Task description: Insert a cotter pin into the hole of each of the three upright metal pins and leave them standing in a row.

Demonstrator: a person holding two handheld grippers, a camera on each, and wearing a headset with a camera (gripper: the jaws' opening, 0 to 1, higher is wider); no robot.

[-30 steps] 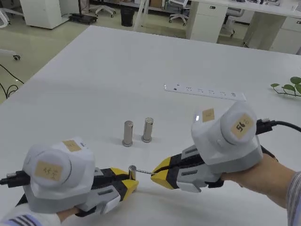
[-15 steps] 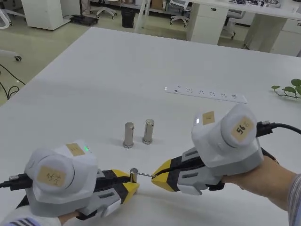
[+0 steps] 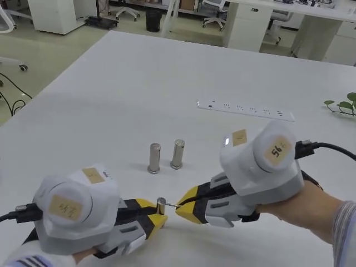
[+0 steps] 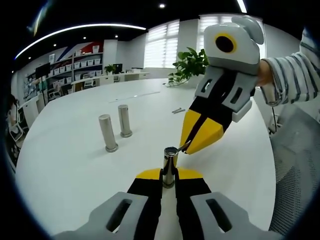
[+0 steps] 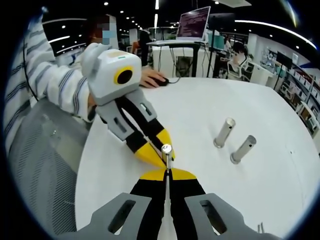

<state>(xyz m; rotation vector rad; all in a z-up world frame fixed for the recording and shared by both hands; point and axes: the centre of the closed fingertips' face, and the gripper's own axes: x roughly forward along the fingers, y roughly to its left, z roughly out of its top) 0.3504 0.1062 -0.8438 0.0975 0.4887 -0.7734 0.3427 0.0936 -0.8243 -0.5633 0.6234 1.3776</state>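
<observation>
Head view: left gripper (image 3: 157, 216) clamps a metal pin (image 3: 160, 203), right gripper (image 3: 182, 208) pinches a cotter pin (image 3: 170, 205) at its hole, next needing a straight push.

Head view overhead; gripper views close, seemingly opposed, at pin (image 4: 170, 162)

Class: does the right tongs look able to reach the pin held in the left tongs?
Probably yes: the right tongs, shut on a cotter pin, sit beside the top of the metal pin in the left tongs, nothing between.
</observation>
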